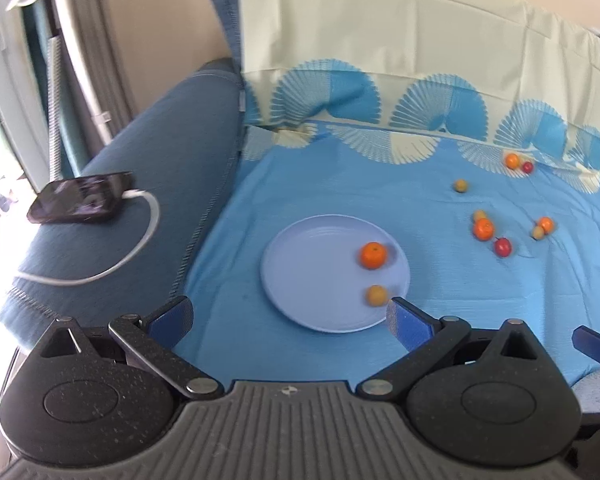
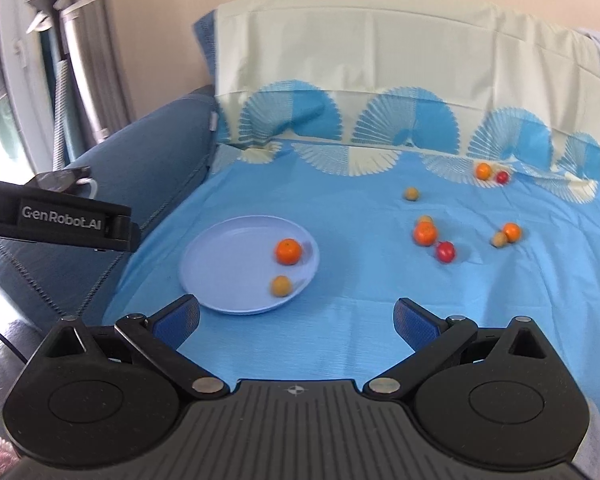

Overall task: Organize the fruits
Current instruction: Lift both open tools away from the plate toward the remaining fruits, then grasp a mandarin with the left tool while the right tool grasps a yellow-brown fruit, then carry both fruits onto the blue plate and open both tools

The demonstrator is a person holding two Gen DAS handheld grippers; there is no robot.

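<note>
A round pale-blue plastic plate [image 2: 228, 264] lay on the bright blue bedsheet [image 2: 360, 300], holding one orange mandarin [image 2: 288, 251] and one small yellowish-brown fruit [image 2: 281, 285] near its right rim. The remaining small orange, red and tan fruits [image 2: 425, 233] sat scattered well apart to the right. The left gripper [image 1: 290, 318] and right gripper [image 2: 296, 318] both hovered spread wide and empty. On the soft, creased sheet, a nudged fruit would likely roll, or the light plate tip. Open sheet lay between plate and scatter; a black phone [image 1: 80, 198] rested on the dark blue armrest [image 1: 148, 184] to the left.
</note>
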